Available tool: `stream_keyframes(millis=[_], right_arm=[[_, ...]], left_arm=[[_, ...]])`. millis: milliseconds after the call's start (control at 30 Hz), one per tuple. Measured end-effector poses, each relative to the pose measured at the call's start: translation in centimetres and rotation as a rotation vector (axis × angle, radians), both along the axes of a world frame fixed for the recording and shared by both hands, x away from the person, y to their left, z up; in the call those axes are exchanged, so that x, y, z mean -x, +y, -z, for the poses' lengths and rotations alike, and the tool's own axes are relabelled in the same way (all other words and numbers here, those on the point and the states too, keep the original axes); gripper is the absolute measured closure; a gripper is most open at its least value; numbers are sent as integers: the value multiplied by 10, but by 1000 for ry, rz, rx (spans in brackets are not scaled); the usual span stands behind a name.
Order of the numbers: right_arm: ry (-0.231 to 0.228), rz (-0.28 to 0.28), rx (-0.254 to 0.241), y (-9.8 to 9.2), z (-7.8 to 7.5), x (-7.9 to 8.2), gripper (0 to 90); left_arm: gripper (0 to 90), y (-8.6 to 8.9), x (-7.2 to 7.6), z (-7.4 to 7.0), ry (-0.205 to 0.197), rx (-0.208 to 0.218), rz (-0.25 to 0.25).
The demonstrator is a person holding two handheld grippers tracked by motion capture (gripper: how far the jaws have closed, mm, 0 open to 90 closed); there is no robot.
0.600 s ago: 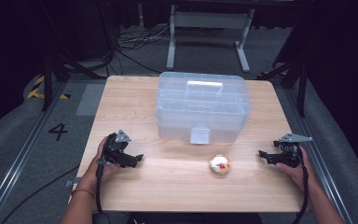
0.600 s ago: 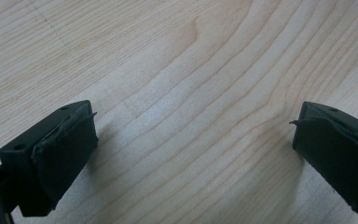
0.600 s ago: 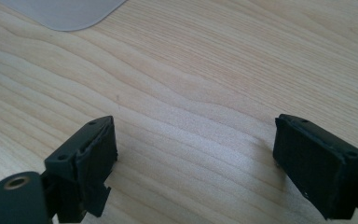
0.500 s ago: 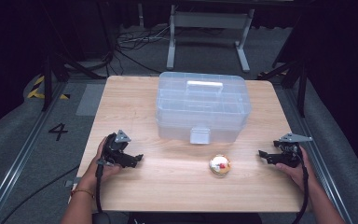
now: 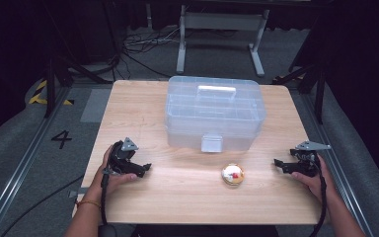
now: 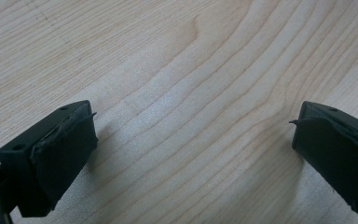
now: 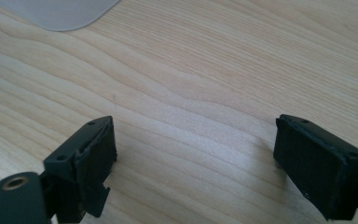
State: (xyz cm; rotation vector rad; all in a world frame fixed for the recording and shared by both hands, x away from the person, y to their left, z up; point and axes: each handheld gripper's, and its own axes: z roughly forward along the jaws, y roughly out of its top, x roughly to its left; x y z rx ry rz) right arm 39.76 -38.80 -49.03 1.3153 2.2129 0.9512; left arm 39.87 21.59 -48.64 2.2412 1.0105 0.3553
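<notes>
Dark floor and cables surround the wooden table (image 5: 143,108) in the high view, where a small round golden tin (image 5: 233,174) with a red-and-white top sits just before the clear lidded box (image 5: 215,116), between the left gripper (image 5: 143,169) and right gripper (image 5: 279,164). Left gripper view: jaws spread over bare wood, empty. Right gripper view: likewise released; approaching the tin low and level seems wise.

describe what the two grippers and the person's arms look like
Both the left gripper and right gripper are black, each topped by a grey three-cornered plate and trailing a black cable. Their fingers are blocky with worn black pads. The left wrist wears an orange band.
</notes>
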Motion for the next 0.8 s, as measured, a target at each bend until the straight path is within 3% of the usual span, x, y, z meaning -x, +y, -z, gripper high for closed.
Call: stream_keyframes(millis=[200,300,467,800], right_arm=[[21,13,14,-4,-2,0,104],[26,-4,11,-5,-4,1,177],[27,-22,19,-4,-7,4,205],[-12,-50,17,2,-20,9,196]], left_arm=[[2,0,0,0,0,0,0],[2,0,0,0,0,0,0],[2,0,0,0,0,0,0],[2,0,0,0,0,0,0]])
